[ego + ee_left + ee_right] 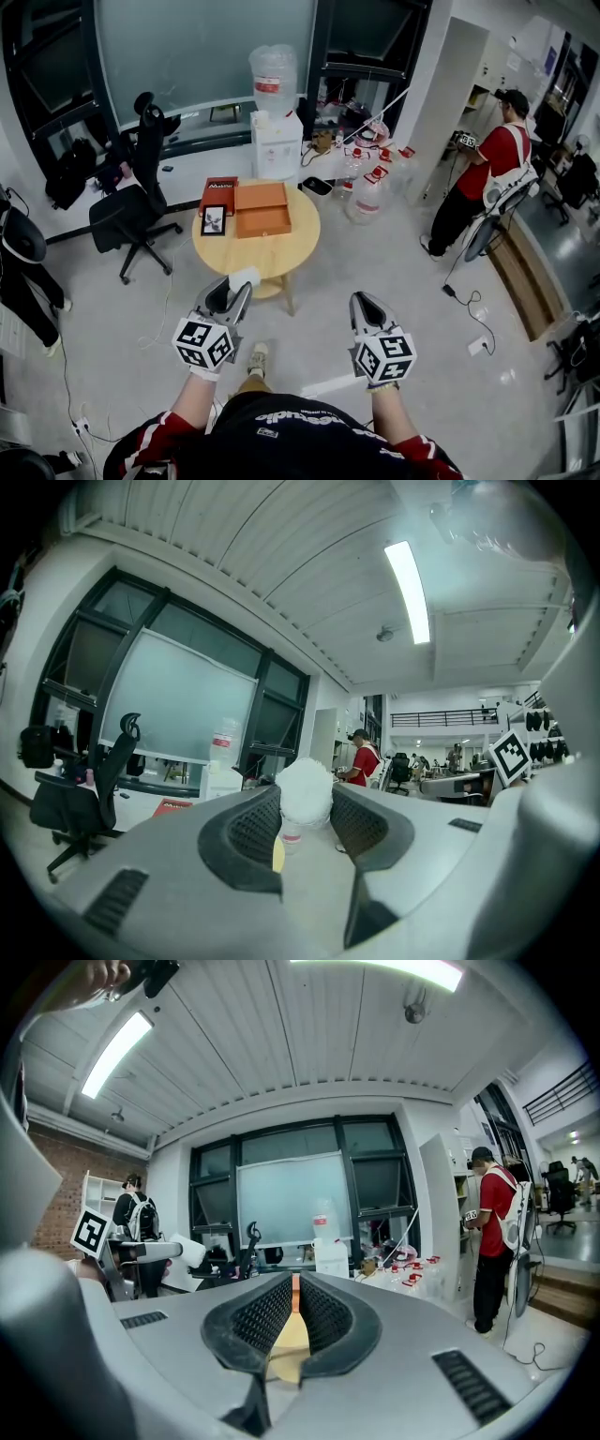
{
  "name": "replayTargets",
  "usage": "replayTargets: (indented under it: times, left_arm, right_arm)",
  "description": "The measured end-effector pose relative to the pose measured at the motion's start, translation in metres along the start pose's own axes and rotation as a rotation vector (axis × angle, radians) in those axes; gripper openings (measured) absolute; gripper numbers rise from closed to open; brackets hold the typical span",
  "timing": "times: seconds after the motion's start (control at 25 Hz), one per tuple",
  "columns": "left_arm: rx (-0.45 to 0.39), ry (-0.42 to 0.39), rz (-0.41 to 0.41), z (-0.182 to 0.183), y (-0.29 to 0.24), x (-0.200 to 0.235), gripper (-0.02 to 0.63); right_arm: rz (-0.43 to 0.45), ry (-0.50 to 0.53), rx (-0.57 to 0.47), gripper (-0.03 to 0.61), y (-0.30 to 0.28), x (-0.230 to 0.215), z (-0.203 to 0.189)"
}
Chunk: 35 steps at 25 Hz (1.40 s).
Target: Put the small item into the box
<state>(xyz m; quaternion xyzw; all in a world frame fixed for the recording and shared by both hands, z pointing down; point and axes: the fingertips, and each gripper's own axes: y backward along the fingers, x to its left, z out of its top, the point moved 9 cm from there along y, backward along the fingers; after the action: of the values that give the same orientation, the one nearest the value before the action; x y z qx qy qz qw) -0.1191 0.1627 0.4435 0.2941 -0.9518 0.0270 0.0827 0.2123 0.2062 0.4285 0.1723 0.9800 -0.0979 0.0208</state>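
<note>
An open orange box (262, 209) lies on the round wooden table (291, 246), beside a red-brown flat box (217, 195) and a small black frame (214, 220). My left gripper (236, 286) hovers at the table's near edge, shut on a small white item (245, 277). In the left gripper view the white item (305, 789) sits pressed between both ribbed pads (258, 827). My right gripper (366, 300) is off the table's near right side, shut with nothing in it. Its jaws (295, 1302) leave only a slit, through which the orange box (296, 1293) shows.
A black office chair (131, 202) stands left of the table. Behind it are a water dispenser (276, 131) and several water bottles (367, 192) on the floor. A person in a red top (487, 169) stands at the right. Cables lie on the floor (464, 291).
</note>
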Motion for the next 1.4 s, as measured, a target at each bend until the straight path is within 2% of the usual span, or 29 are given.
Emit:
replayTargets:
  times: [0.36, 0.84, 1.4]
  left_arm:
    - [-0.01, 0.01, 0.004, 0.01, -0.043, 0.03, 0.169]
    - [-0.006, 0.016, -0.04, 0.03, -0.12, 0.078, 0.169]
    - [0.016, 0.037, -0.088, 0.041, -0.197, 0.165, 0.169]
  right_arm:
    - [0.021, 0.021, 0.013, 0.035, -0.053, -0.012, 0.017]
    - [-0.012, 0.028, 0.015, 0.035, -0.124, -0.038, 0.05]
    - [-0.027, 0.041, 0.056, 0.035, -0.231, -0.037, 0.073]
